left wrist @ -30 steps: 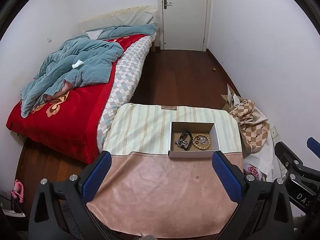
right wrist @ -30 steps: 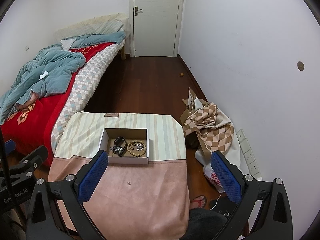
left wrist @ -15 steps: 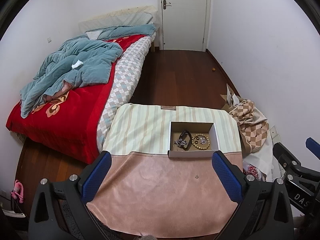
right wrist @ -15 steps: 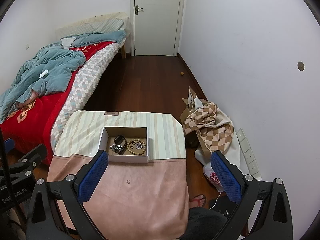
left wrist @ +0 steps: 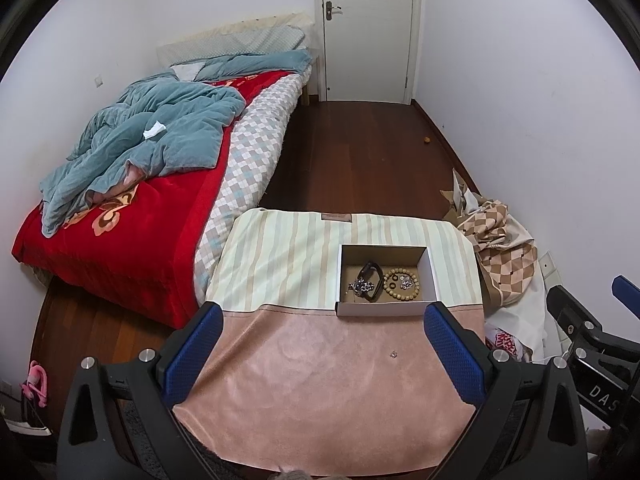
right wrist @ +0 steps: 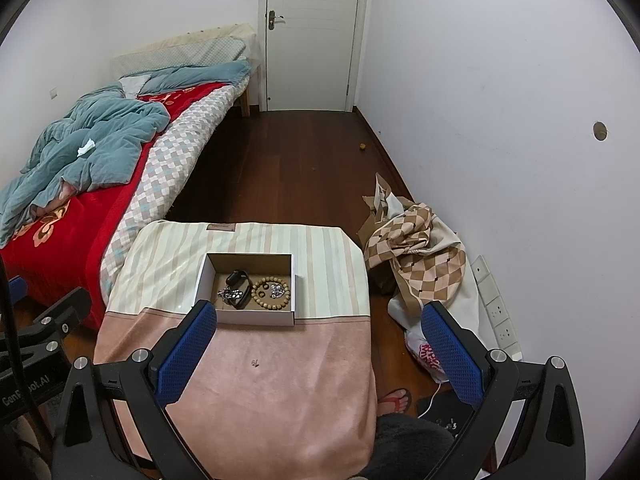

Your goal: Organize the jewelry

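My left tongs point(left wrist: 323, 348) spread wide and empty, right tongs point(right wrist: 316, 346) likewise, box point(right wrist: 248, 316) at 12 o'clock on the worktop point(right wrist: 280, 392), bead bracelet point(right wrist: 270, 294) inside, "DAS" legible on the neighbouring rig point(left wrist: 600, 394)

My claws wear blue pads point(left wrist: 194, 354). The cloth point(left wrist: 320, 392) at bottom centre is pink, striped cream beyond; the box point(right wrist: 250, 316) is white. Upper left, the blanket point(left wrist: 132, 240) is red.

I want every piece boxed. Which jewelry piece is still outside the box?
The tiny piece lying alone on the pink cloth; the others sit inside the box.
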A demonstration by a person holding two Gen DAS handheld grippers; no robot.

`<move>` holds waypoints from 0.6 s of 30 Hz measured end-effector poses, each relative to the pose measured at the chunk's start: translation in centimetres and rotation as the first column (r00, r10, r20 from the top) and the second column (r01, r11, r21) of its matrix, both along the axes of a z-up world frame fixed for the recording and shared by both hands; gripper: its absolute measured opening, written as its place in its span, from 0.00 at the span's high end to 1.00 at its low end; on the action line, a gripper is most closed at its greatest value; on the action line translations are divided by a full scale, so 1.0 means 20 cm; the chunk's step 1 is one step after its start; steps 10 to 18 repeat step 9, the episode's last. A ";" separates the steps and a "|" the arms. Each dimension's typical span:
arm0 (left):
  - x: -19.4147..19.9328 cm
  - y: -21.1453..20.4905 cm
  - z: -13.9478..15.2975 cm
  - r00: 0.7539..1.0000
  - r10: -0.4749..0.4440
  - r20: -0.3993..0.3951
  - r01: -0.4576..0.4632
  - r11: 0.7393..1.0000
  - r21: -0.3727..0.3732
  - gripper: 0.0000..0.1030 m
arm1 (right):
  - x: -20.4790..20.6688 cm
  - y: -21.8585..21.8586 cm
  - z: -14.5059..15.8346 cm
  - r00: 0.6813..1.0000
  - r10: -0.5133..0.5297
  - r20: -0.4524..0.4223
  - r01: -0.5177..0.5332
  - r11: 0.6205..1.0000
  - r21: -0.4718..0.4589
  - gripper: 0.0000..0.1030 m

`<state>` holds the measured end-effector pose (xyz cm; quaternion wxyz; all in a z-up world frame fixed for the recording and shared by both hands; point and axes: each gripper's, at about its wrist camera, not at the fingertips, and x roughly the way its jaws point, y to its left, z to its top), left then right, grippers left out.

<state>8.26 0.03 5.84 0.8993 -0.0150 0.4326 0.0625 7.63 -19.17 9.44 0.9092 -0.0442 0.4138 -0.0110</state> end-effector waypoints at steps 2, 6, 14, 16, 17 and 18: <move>0.00 0.00 0.00 1.000 -0.001 -0.001 0.001 1.000 -0.003 0.00 | 0.00 0.00 0.00 1.000 0.001 -0.002 -0.001 1.000 0.001 0.00; 0.00 -0.01 0.01 1.000 0.000 0.005 0.000 1.000 -0.009 0.00 | 0.00 -0.01 -0.01 1.000 0.002 -0.006 -0.002 1.000 -0.001 0.00; -0.01 -0.01 0.01 1.000 -0.003 0.006 0.003 1.000 -0.013 0.00 | 0.00 -0.02 -0.01 1.000 0.002 -0.008 -0.002 1.000 -0.003 0.00; -0.01 -0.01 0.01 1.000 -0.003 0.006 0.003 1.000 -0.013 0.00 | 0.00 -0.02 -0.01 1.000 0.002 -0.008 -0.002 1.000 -0.003 0.00; -0.01 -0.01 0.01 1.000 -0.003 0.006 0.003 1.000 -0.013 0.00 | 0.00 -0.02 -0.01 1.000 0.002 -0.008 -0.002 1.000 -0.003 0.00; -0.01 -0.01 0.01 1.000 -0.003 0.006 0.003 1.000 -0.013 0.00 | 0.00 -0.02 -0.01 1.000 0.002 -0.008 -0.002 1.000 -0.003 0.00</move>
